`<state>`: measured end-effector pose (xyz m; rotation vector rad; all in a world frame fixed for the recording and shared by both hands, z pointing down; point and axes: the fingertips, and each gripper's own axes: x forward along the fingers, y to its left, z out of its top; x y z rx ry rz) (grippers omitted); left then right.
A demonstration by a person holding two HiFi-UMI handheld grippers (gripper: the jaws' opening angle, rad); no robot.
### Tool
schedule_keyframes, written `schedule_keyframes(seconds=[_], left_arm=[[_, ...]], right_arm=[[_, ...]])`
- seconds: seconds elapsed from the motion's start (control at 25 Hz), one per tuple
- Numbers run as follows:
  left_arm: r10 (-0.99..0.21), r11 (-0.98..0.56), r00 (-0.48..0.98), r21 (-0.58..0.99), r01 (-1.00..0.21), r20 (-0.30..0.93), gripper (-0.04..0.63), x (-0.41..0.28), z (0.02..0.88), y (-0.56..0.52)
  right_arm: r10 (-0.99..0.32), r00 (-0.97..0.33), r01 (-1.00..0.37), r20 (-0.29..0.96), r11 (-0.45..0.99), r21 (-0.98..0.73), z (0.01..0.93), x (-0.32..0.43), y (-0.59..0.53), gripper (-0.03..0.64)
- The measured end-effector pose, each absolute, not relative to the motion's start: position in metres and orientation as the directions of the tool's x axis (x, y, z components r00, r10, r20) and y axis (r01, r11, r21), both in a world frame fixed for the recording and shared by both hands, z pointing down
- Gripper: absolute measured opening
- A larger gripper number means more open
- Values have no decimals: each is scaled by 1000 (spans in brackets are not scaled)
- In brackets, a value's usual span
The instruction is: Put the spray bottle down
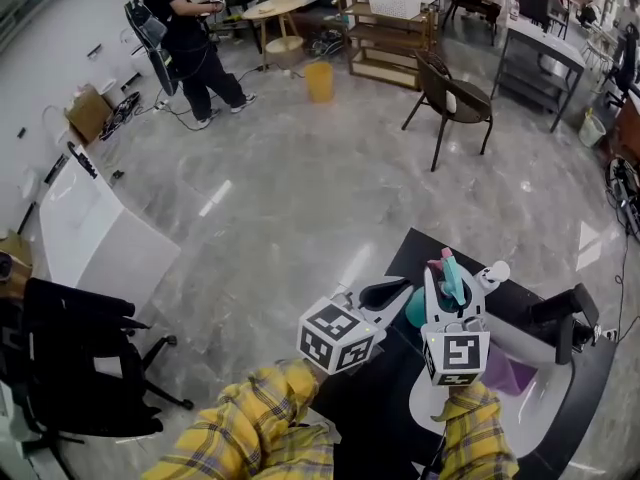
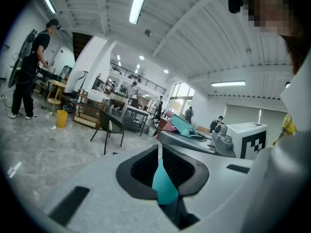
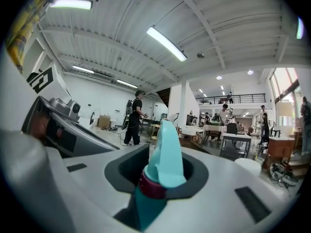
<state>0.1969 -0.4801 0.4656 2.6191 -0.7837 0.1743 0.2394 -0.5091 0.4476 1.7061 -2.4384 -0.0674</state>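
The right tool (image 3: 156, 177) is clenched on the spray bottle (image 3: 163, 149) at its neck, one jaw on each side just below the spray head. This grip keeps the bottle upright and leaves its base free, as a set-down requires. The right tool points almost level, so the bottle hangs nearly vertical. In the head view the bottle is above the dark surface (image 1: 425, 246), close to its far corner and just inside its left edge. It appears to be carried, not resting, but its base is hidden. The left tool (image 2: 163, 171) stands just beside the bottle on the left, its jaws drawn together. It probably serves only as a steadying guard. A thin teal sliver shows in the slit between its jaws. Whether this is the bottle body beyond or something pinched cannot be told. The bottle has a teal body (image 1: 416, 309), a magenta collar (image 3: 151, 187) at the neck and a teal trigger head that tapers upward. A white tray (image 1: 540, 393) occupies the surface toward the right edge, so the bare area nearer the left edge is judged the suitable landing place.
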Motion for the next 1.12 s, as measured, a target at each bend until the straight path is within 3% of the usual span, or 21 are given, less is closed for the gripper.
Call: schedule_keyframes(seconds=[0.4,0.6,1.12], left_arm=[[-592,-714,781,321,-623,199,28,191,475,-504],[-572,-722,794,333,-607,206,28,193,483,-500],[-549,-741,814,341,-579,188,28,191,475,-482]], right_arm=[[-949,-310,-930,59,315,191,456,232,-539,97],[-950,-310,-914,36,309,263,460,226,-536,98],[-950,-290,-942,113,304,144,466,230,-528,153]])
